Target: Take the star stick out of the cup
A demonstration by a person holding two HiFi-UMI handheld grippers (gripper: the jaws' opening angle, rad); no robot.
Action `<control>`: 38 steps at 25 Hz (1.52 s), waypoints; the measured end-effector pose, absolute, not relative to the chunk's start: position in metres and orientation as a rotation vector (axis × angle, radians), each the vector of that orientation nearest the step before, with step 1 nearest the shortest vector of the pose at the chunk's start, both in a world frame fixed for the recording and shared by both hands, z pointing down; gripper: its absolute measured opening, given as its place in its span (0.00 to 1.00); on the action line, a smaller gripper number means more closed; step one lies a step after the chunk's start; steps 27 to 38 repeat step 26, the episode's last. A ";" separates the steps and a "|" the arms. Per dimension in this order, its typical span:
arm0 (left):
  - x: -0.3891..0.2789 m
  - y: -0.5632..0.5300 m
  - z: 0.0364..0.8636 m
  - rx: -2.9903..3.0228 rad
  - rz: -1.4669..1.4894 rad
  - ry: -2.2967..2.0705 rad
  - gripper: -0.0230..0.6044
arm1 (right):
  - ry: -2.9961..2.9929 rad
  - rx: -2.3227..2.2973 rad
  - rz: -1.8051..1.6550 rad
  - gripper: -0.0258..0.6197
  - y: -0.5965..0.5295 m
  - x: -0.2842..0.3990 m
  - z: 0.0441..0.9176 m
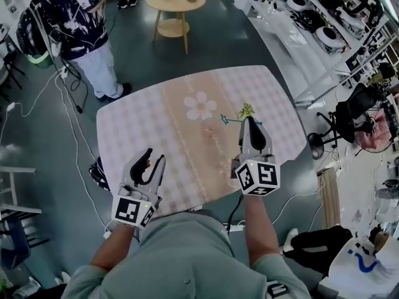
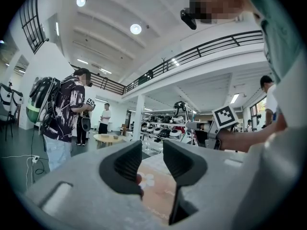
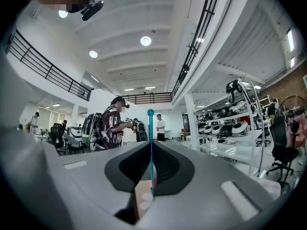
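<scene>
My right gripper [image 1: 250, 122] is shut on the star stick, a thin teal rod [image 1: 232, 119] with a yellow-green star [image 1: 247, 110] at one end. It hovers over the right part of the checkered table [image 1: 131, 136]. In the right gripper view the teal rod [image 3: 150, 138] stands upright between the closed jaws [image 3: 151, 163], its round tip above them. My left gripper [image 1: 154, 157] is open and holds nothing near the table's front left; its jaws [image 2: 152, 164] stand apart. A white flower shape [image 1: 200, 106] lies mid-table. No cup shows in any view.
A person with a backpack [image 1: 81, 17] stands beyond the table's far left corner. A round wooden table [image 1: 176, 2] is farther back. Shelves with white devices [image 1: 312, 17] line the right side, with a black chair [image 1: 352, 114] near them. Cables [image 1: 68, 104] run across the floor at left.
</scene>
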State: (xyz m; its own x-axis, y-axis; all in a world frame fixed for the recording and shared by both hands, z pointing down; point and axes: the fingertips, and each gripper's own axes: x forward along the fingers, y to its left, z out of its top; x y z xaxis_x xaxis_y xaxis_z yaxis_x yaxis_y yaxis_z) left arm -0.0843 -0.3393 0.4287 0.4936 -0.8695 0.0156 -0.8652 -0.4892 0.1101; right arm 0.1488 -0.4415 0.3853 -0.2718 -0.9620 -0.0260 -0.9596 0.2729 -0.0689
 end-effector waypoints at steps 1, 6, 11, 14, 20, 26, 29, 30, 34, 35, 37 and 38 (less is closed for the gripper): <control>-0.085 -0.339 0.429 2.624 -0.063 -1.531 0.26 | 2.460 -1.859 -0.052 0.05 -0.442 0.148 0.385; -0.085 -0.338 0.426 2.626 -0.066 -1.538 0.26 | 2.473 -1.851 -0.045 0.05 -0.442 0.145 0.383; -0.084 -0.337 0.426 2.625 -0.068 -1.544 0.26 | 2.477 -1.844 -0.051 0.05 -0.442 0.146 0.383; -0.084 -0.337 0.428 2.622 -0.066 -1.549 0.26 | 2.480 -1.841 -0.052 0.05 -0.443 0.146 0.385; -0.083 -0.336 0.426 2.623 -0.057 -1.553 0.26 | 2.479 -1.830 -0.058 0.05 -0.443 0.146 0.384; -0.083 -0.337 0.425 2.624 -0.057 -1.560 0.26 | 2.480 -1.825 -0.067 0.05 -0.445 0.146 0.386; -0.083 -0.337 0.425 2.624 -0.057 -1.560 0.26 | 2.480 -1.825 -0.067 0.05 -0.445 0.146 0.386; -0.083 -0.337 0.425 2.624 -0.057 -1.560 0.26 | 2.480 -1.825 -0.067 0.05 -0.445 0.146 0.386; -0.083 -0.337 0.425 2.624 -0.057 -1.560 0.26 | 2.480 -1.825 -0.067 0.05 -0.445 0.146 0.386; -0.083 -0.337 0.425 2.624 -0.057 -1.560 0.26 | 2.480 -1.825 -0.067 0.05 -0.445 0.146 0.386; -0.083 -0.337 0.425 2.624 -0.057 -1.560 0.26 | 2.480 -1.825 -0.067 0.05 -0.445 0.146 0.386; -0.083 -0.337 0.425 2.624 -0.057 -1.560 0.26 | 2.480 -1.825 -0.067 0.05 -0.445 0.146 0.386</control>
